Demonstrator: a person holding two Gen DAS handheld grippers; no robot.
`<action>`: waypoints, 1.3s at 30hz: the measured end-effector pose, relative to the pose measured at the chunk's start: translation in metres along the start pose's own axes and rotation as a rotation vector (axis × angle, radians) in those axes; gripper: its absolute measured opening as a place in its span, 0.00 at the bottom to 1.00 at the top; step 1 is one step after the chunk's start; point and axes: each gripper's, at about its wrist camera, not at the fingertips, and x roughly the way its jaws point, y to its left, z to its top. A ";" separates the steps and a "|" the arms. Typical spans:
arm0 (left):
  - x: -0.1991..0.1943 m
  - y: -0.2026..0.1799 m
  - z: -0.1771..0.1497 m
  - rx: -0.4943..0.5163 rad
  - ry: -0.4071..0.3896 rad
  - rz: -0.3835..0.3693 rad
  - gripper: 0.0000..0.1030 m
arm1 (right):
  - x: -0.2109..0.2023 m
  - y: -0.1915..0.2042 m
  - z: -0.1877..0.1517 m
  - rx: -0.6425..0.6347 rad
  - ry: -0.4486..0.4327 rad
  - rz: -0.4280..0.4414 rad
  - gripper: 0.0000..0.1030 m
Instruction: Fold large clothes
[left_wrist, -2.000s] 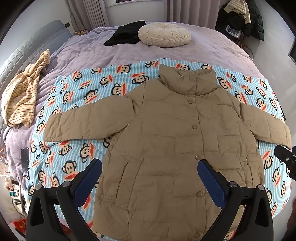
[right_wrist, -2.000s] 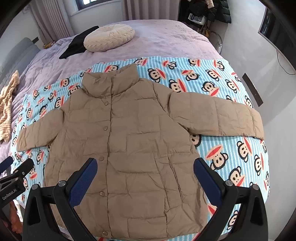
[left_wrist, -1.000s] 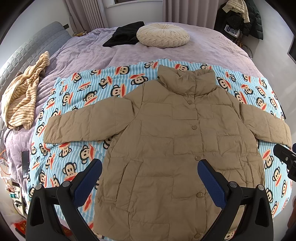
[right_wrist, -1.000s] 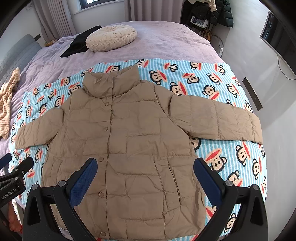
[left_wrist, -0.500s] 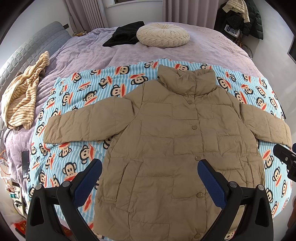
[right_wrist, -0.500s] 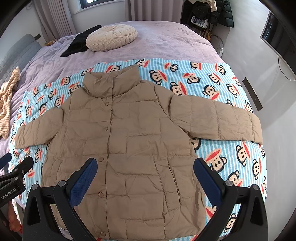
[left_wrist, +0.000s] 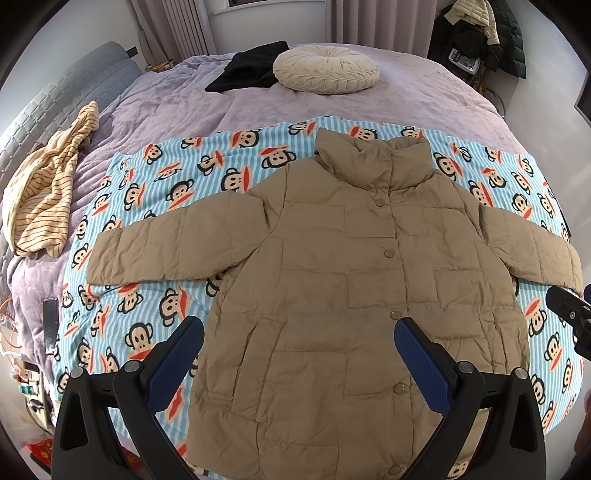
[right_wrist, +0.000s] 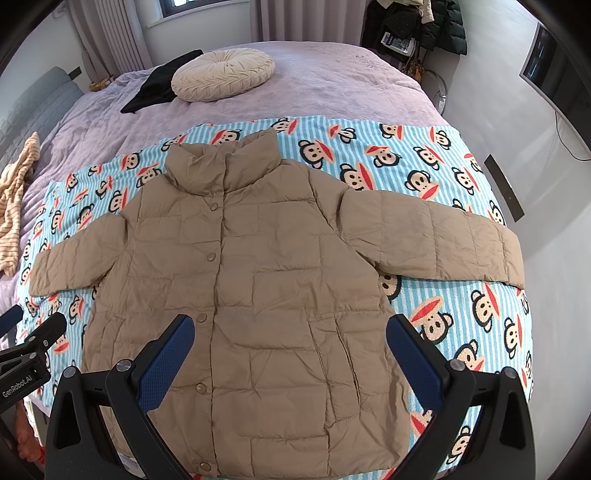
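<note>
A tan quilted puffer jacket (left_wrist: 351, 280) (right_wrist: 251, 280) lies flat and buttoned on a monkey-print striped blanket (left_wrist: 155, 206) (right_wrist: 436, 177), collar away from me, both sleeves spread out sideways. My left gripper (left_wrist: 299, 343) hangs open above the jacket's lower left part, its blue-padded fingers (left_wrist: 177, 354) wide apart and holding nothing. Over the lower right part, my right gripper (right_wrist: 290, 339) is open too, with nothing between its fingers (right_wrist: 413, 358). Each gripper shows at the edge of the other's view.
The blanket covers a bed with a lilac cover (left_wrist: 424, 99). A round cream cushion (left_wrist: 327, 70) and a black garment (left_wrist: 251, 70) lie at the far end. A striped beige garment (left_wrist: 48, 192) sits at the left edge. Coats (right_wrist: 424, 22) hang far right.
Both views pulled back and rose a little two seconds ago; over the last second nothing has visibly moved.
</note>
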 end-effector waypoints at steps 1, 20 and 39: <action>0.001 0.000 0.000 0.000 0.000 0.000 1.00 | 0.000 0.000 0.000 0.000 0.000 0.000 1.00; 0.001 0.000 -0.001 -0.004 0.004 -0.005 1.00 | 0.001 0.001 0.002 0.000 0.007 -0.002 1.00; 0.061 0.083 -0.013 -0.115 0.093 -0.086 1.00 | 0.044 0.060 -0.001 -0.019 0.125 0.066 1.00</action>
